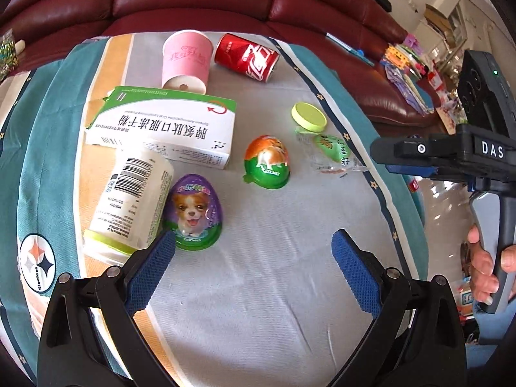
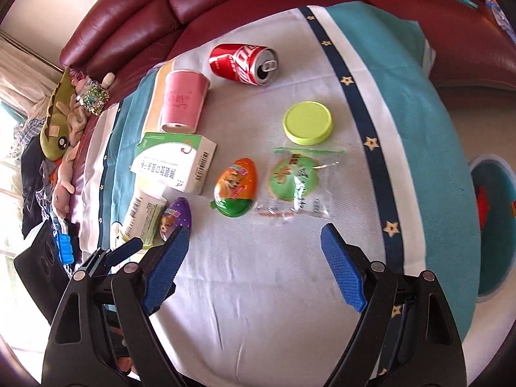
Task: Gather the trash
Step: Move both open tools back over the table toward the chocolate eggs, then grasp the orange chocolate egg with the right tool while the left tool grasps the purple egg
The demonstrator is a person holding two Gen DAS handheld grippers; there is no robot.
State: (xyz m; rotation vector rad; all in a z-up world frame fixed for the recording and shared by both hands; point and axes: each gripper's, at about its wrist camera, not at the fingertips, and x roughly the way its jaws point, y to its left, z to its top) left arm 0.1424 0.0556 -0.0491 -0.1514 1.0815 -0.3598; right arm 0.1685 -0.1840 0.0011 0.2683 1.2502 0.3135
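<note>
Both tools, left tool point(image 1: 253, 248) and right tool point(image 2: 254, 242), wide open, empty, above cloth-covered tabletop point(image 1: 274, 290). Trash untouched: purple egg point(image 1: 193, 213) nearest, near left edge. Step: approach. Next: straddle, close.

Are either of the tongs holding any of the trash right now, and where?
Nothing is held. The left tongs and right tongs both stand open over the cloth.

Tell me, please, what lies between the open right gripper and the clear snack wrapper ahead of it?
Nothing: in the right wrist view only bare grey cloth separates the right gripper from the snack wrapper.
</note>
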